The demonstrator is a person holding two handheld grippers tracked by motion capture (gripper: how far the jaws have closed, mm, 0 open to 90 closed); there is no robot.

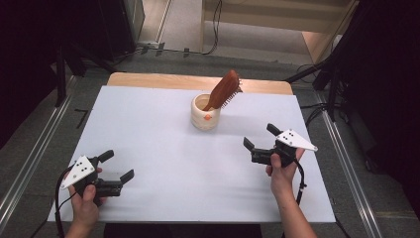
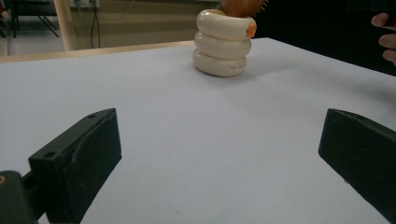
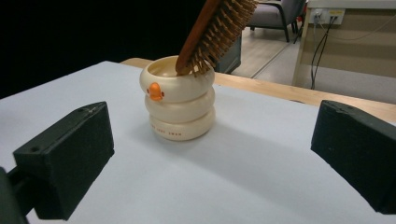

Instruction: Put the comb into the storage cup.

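A cream ringed cup [image 1: 206,112] with a small orange duck mark stands upright near the back middle of the white table [image 1: 163,153]. A brown wooden hairbrush [image 1: 224,90] leans in it, bristles to the right. The cup [image 3: 178,99] and the hairbrush [image 3: 214,32] sit close ahead in the right gripper view; the cup [image 2: 222,43] lies farther off in the left gripper view. My left gripper [image 1: 118,166] is open at the front left, nothing between its jaws. My right gripper [image 1: 260,137] is open at the right, front right of the cup.
A wooden strip [image 1: 198,82] runs along the table's far edge. Cables and dark stands lie on the floor beyond and to the sides. The person's other hand [image 2: 385,37] shows at the right edge of the left gripper view.
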